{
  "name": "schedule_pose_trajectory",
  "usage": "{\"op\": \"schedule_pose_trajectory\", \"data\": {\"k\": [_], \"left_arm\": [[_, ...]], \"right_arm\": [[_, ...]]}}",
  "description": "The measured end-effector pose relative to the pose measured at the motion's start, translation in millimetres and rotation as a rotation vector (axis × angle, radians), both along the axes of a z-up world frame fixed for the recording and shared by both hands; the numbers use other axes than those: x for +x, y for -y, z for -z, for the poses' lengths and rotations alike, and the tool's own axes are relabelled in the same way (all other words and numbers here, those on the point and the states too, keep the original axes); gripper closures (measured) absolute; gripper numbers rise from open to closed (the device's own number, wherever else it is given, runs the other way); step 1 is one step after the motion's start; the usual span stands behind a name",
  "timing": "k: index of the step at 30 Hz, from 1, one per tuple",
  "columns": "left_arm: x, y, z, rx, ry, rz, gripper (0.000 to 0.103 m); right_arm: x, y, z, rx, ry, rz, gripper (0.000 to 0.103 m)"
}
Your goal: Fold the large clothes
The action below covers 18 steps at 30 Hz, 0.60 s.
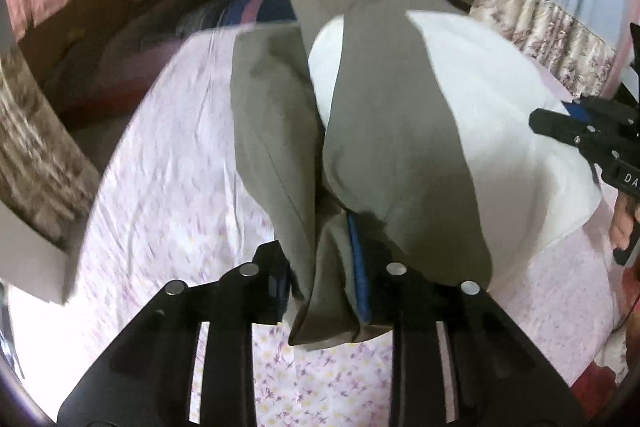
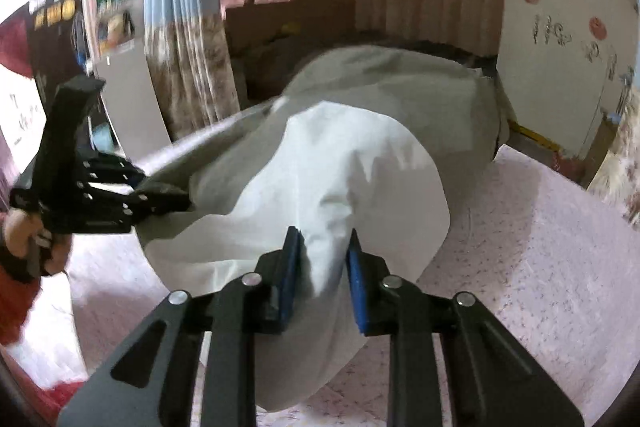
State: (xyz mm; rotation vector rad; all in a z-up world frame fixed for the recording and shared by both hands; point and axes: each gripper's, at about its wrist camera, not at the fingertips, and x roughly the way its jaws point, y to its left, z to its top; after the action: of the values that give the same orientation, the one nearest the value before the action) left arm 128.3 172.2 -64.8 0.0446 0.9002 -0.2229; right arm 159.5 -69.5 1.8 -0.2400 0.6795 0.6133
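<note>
Right up at my left lens, my left gripper [image 1: 326, 277] has its jaws pinched on a bunched fold of the olive-grey fabric [image 1: 384, 155], blue pad showing against the cloth. That fabric rises away from me in two long panels, lifted off the floral bedsheet [image 1: 168, 155], with the white lining [image 1: 480, 99] spread out beside it on the right. Over on my right lens, my right gripper [image 2: 324, 275] has the white lining [image 2: 320, 187] gathered between its blue pads, jaws narrowed around it, cloth hanging down below the fingers. The garment billows up over the pink sheet [image 2: 540, 247], grey side [image 2: 400, 83] humped behind. My left gripper [image 2: 160, 193] shows at the far left, clamped on the grey edge, hand [image 2: 24, 231] gripping its handle.
</note>
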Motion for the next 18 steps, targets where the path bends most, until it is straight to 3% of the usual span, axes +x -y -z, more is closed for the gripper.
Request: {"op": "schedule_pose_trajectory", "data": {"k": [3,5,7,9,12,15,18], "left_arm": [[3.0,2.1,20.6,0.019,-0.003,-0.006,0.066],[4.5,4.5,18.0,0.025,0.001,-0.018,0.060],[1.0,10.4,9.1,0.097,0.032,-0.037,0.043],[-3.0,16.3,-3.2,0.170,0.080,-0.077,0.007],[-14.4,16.7,-19.1,0.135,0.128,-0.073,0.003],[-19.1,15.1,-23.8,0.121,0.130,-0.090,0.003],[-23.4,9.9,-25.0,0.125,0.126,-0.120,0.003]], "right_arm": [[1.5,-1.7,18.4,-0.060,-0.015,0.015,0.077],[-2.2,5.2,18.4,-0.051,-0.023,0.034,0.072],[-5.3,12.7,7.2,-0.024,-0.015,0.053,0.061],[-12.2,22.9,-6.2,-0.003,0.016,0.103,0.038],[-20.2,36.4,-18.1,0.060,0.026,0.176,0.021],[-29.8,47.2,-13.8,0.108,-0.014,0.279,0.013],[-30.7,47.5,0.1,0.130,-0.066,0.347,0.012]]}}
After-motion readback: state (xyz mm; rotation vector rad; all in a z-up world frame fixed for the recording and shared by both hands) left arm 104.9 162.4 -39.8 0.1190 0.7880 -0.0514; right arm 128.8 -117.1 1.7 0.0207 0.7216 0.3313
